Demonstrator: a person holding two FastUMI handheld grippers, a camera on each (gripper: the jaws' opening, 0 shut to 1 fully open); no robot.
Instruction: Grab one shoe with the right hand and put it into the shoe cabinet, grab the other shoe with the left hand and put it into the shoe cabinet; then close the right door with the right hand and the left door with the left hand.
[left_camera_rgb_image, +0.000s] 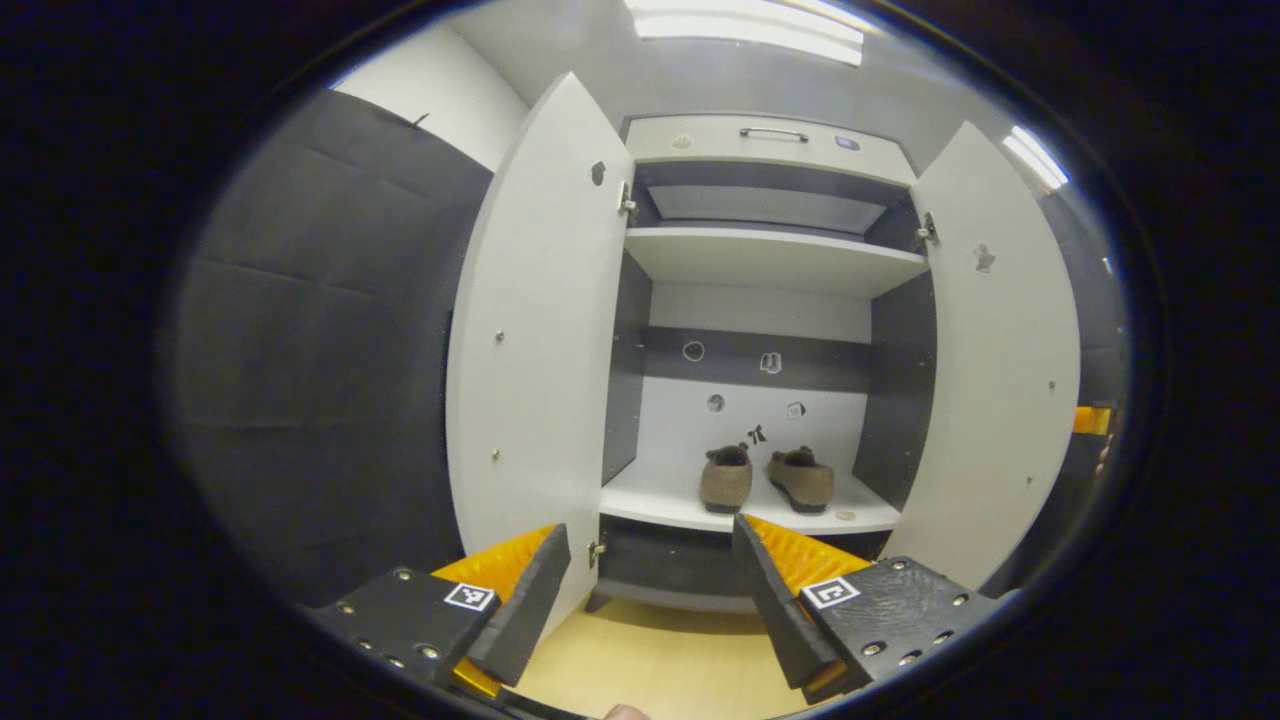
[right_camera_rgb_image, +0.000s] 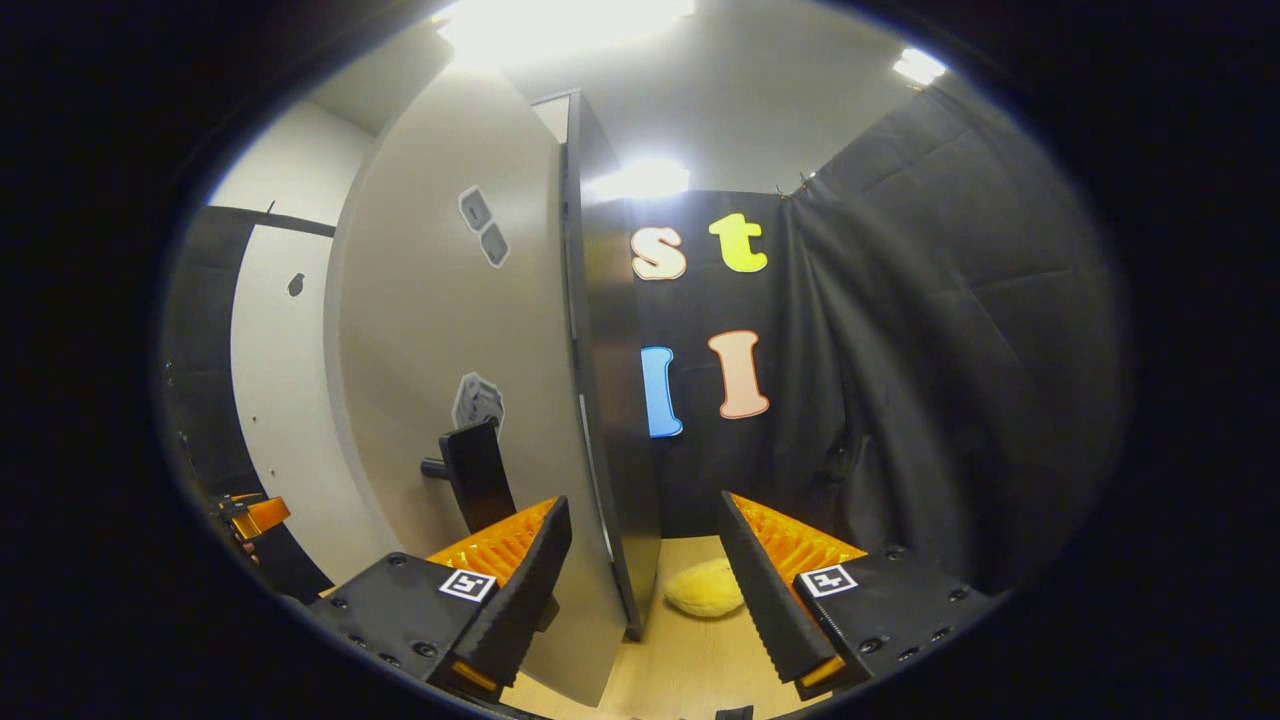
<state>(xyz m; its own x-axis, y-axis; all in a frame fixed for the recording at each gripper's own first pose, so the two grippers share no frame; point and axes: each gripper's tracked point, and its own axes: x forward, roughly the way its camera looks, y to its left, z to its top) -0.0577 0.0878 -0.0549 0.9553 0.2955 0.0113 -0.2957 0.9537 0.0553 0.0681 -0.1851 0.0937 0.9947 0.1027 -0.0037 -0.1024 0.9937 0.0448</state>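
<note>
Currently we find both shoes inside the shoe cabinet (left_camera_rgb_image: 770, 255), standing side by side on its lower shelf (left_camera_rgb_image: 660, 500): left shoe (left_camera_rgb_image: 726, 479) and right shoe (left_camera_rgb_image: 801, 480), toes pointing away from us. Left door (left_camera_rgb_image: 535, 340) and right door (left_camera_rgb_image: 1000, 360) both stand open. Our left tool (left_camera_rgb_image: 650, 590) is spread and empty, held low before the cabinet. Our right tool (right_camera_rgb_image: 645, 590) is likewise spread, its fingers either side of the right door's edge, gripping nothing. We note a yellow object (right_camera_rgb_image: 705, 588) on the floor beyond.
</note>
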